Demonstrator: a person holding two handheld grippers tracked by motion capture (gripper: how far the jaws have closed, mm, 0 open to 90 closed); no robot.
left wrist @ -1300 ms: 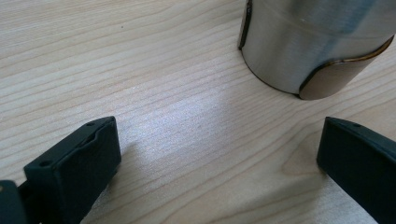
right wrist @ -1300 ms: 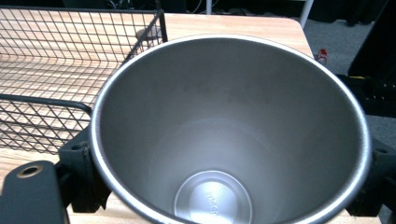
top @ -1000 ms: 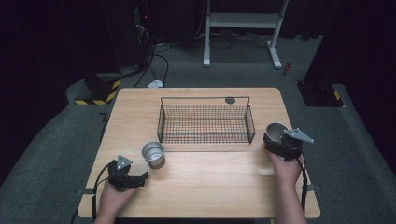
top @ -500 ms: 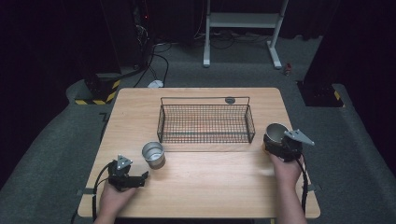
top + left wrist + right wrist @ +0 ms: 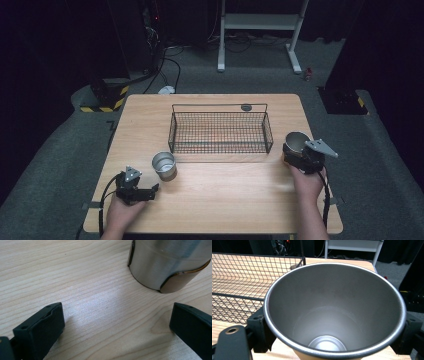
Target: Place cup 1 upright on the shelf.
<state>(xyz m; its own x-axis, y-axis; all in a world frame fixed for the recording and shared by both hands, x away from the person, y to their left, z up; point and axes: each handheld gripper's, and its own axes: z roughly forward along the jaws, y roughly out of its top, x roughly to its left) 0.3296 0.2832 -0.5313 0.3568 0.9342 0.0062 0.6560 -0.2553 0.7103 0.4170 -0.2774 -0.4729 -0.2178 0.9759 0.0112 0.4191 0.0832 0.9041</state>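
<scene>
Two steel cups are on a wooden table [image 5: 225, 195]. My right gripper [image 5: 296, 153] is shut on one steel cup [image 5: 297, 141], held just right of the wire basket [image 5: 220, 149]. In the right gripper view this cup [image 5: 332, 322] is empty, its mouth faces the camera, and my right gripper [image 5: 334, 340] clamps it from both sides. The second steel cup [image 5: 164, 165] stands upright at front left. My left gripper [image 5: 154, 190] lies low on the table just short of it, open. In the left gripper view the second cup [image 5: 165, 265] is beyond the left gripper [image 5: 115, 332], slightly right.
The black wire basket [image 5: 237, 277] sits in the table's middle with nothing inside. A small dark round disc [image 5: 246, 107] lies behind it near the far edge. Bare wood stretches along the front between the two hands.
The right gripper's top plate has wobbled slightly with the cup still held. The left gripper and the second cup have stayed where they were.
</scene>
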